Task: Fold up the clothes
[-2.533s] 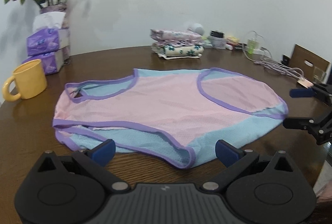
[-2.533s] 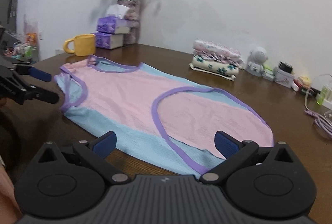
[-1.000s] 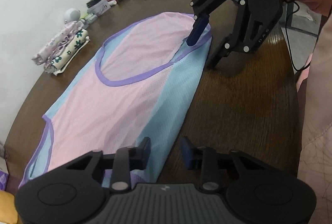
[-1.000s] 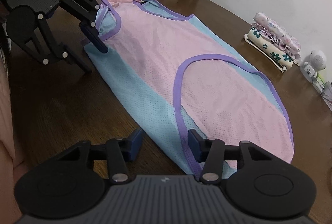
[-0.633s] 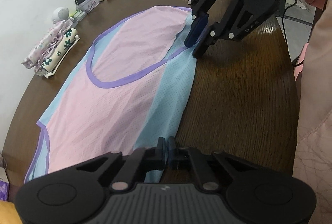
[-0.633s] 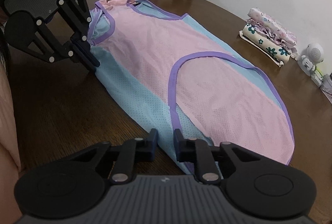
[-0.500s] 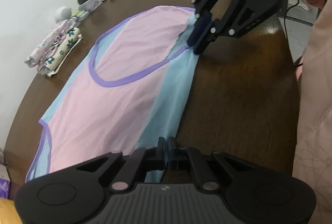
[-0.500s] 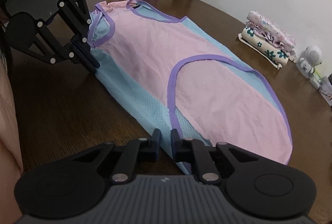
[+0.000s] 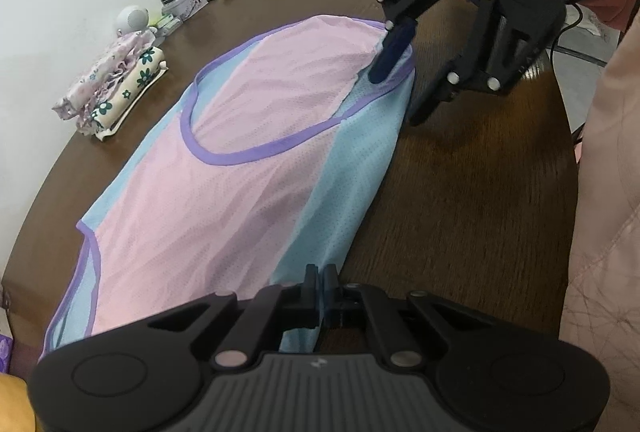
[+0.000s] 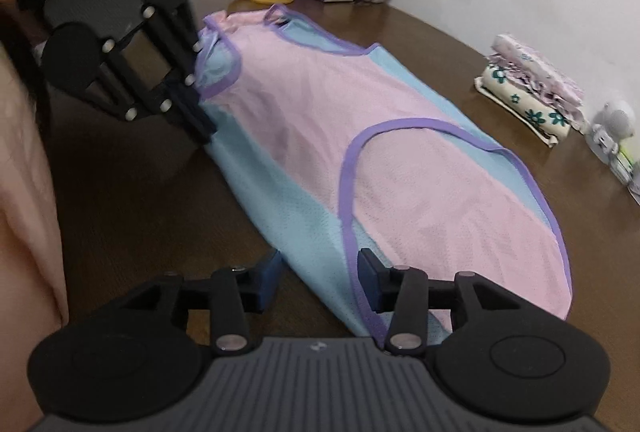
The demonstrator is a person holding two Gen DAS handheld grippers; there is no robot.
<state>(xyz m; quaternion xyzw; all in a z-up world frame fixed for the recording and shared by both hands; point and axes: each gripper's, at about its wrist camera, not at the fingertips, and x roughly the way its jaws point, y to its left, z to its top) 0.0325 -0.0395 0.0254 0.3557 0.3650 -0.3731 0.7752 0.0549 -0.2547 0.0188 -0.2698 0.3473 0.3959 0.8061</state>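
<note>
Lying flat along the near edge of the desk [image 9: 480,192]: pink-and-blue garment [image 9: 224,192]. Left gripper [image 9: 319,282] now clamping fully on the blue hem, having closed since a second ago. Right gripper [image 10: 319,272] reopening after a brief pinch, jaws straddling the hem, pads not pressing.

Dark brown round wooden table [image 9: 472,200]. Pink and light-blue mesh garment with purple binding [image 9: 240,168] spread flat across table's middle, one long blue side running near the near edge. Left black two-finger gripper [image 9: 319,286] clamped on that blue side edge, jaws together on the cloth. Right black two-finger gripper [image 9: 394,80] at garment's far end, jaws just reopened: one blue pad on the purple trim, other finger on bare wood beside the cloth. Stack of folded floral clothes [image 9: 112,88] toward far edge, apart from the garment.
</note>
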